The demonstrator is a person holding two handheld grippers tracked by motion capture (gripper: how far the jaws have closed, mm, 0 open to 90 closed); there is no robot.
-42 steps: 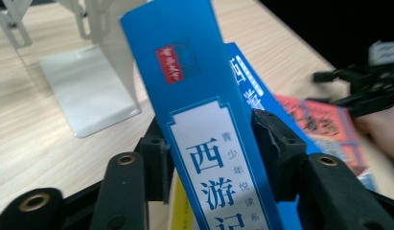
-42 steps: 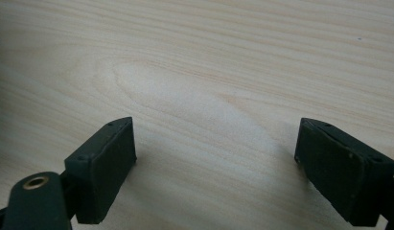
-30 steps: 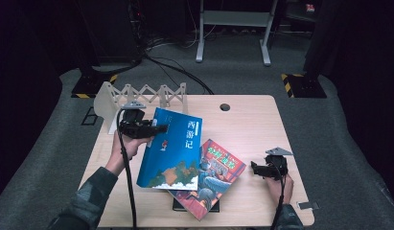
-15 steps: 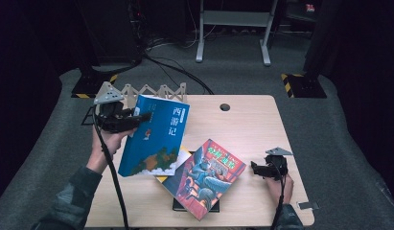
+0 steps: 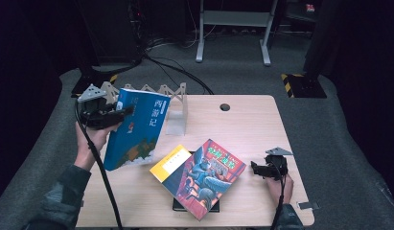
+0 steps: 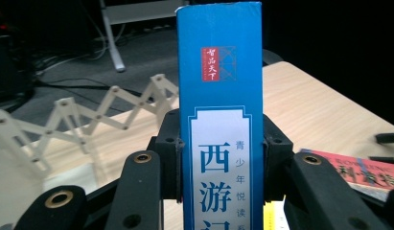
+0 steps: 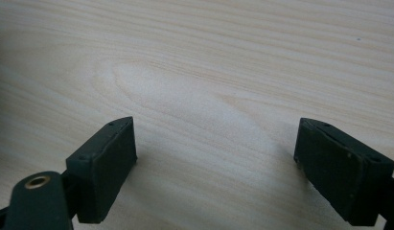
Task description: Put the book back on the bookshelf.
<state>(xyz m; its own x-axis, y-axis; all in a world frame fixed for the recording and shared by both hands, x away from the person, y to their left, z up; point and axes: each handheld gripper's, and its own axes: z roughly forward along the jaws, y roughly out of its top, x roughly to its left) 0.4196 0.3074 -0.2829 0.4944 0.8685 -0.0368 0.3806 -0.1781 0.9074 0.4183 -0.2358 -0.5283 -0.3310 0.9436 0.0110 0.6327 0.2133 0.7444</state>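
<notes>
Gripping the blue book (image 5: 137,127) by its spine, my left gripper (image 5: 104,116) holds it upright off the table (image 5: 261,129), just left of the folding rack (image 5: 178,103); my right gripper (image 5: 261,168) rests unclenched, well apart.

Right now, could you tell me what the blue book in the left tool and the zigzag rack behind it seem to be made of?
Blue book: paperback, probably coated card; its printed spine looks smooth with a slight sheen. Zigzag rack: apparently pale unfinished wood; flat slats crossing at small round pivots, matte like the table, whose grain shows plainly.
</notes>
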